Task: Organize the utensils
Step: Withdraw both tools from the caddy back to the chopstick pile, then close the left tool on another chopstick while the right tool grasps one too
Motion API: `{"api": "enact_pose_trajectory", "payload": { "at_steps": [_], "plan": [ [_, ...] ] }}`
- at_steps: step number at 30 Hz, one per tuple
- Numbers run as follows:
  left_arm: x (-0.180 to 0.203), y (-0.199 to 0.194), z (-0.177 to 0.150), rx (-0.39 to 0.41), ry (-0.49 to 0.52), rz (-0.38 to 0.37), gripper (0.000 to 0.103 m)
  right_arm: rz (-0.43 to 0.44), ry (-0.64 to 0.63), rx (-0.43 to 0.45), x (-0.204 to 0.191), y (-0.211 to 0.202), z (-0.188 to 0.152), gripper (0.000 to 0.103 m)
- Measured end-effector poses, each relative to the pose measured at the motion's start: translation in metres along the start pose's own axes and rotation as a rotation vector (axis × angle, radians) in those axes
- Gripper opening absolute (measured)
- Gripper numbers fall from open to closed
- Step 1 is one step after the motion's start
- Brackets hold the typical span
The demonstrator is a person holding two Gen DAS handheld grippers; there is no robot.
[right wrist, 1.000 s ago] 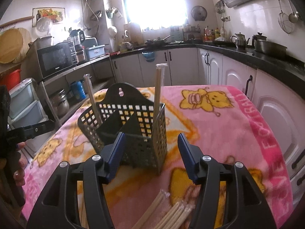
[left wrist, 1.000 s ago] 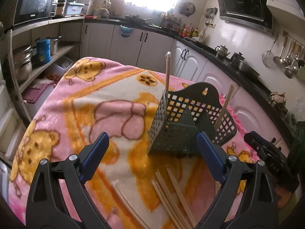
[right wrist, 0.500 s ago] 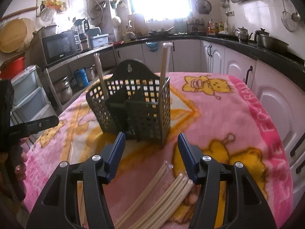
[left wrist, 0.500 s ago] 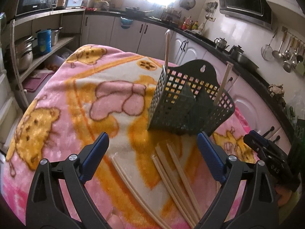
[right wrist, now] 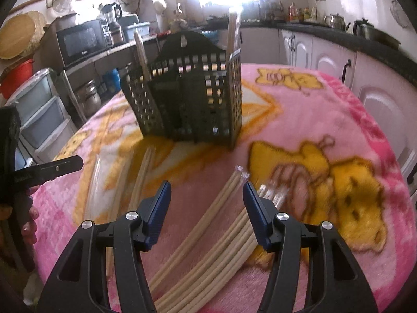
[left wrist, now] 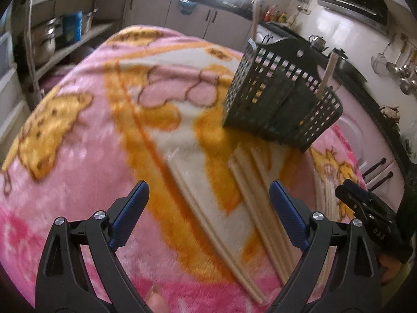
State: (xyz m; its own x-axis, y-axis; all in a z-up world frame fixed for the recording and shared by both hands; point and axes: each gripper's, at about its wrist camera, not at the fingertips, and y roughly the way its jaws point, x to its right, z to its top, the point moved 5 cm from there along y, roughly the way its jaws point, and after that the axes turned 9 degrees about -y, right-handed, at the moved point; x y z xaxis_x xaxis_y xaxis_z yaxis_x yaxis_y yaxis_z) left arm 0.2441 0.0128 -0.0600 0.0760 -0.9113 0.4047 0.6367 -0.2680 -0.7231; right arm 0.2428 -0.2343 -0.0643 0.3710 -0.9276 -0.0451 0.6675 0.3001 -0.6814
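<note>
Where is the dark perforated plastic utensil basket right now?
The dark perforated plastic utensil basket stands on the pink cartoon-print blanket, beyond the loose pale chopsticks, centre-left in the right wrist view and upper right in the left wrist view.

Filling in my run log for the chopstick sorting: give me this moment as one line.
left gripper: open, empty | right gripper: open above loose chopsticks | holder: upright on blanket, two chopsticks inside | phase: approaching pickup

one dark slotted holder (right wrist: 192, 96) stands on my pink blanket (right wrist: 325, 120), with two chopsticks (right wrist: 233, 34) upright in it. loose chopsticks (right wrist: 208, 234) lie in three clusters toward the near edge; blur keeps me from counting them exactly.
</note>
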Motion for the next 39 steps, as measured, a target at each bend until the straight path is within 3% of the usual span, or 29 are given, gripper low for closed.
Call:
{"api": "enact_pose_trajectory", "payload": {
  "at_steps": [10, 17, 29, 33, 39],
  "plan": [
    [-0.031, 0.010, -0.016, -0.040, -0.081, 0.042, 0.085, -0.001, 0.007, -0.065, -0.001, 0.017, -0.012, 0.055],
    [-0.032, 0.019, -0.012, -0.044, -0.079, 0.058, 0.073, 0.000, 0.022, -0.101, 0.003, 0.029, -0.010, 0.055],
    [-0.030, 0.039, 0.012, -0.064, -0.092, 0.111, 0.036, 0.010, 0.021, -0.136, 0.008, 0.040, -0.005, 0.055],
    [-0.031, 0.048, 0.021, -0.091, -0.116, 0.089, 0.011, 0.013, 0.046, -0.168, 0.013, 0.048, 0.000, 0.054],
    [-0.037, 0.053, 0.029, -0.118, -0.151, 0.046, 0.008, -0.003, 0.089, -0.231, 0.019, 0.065, 0.009, 0.049]
  ]
}}
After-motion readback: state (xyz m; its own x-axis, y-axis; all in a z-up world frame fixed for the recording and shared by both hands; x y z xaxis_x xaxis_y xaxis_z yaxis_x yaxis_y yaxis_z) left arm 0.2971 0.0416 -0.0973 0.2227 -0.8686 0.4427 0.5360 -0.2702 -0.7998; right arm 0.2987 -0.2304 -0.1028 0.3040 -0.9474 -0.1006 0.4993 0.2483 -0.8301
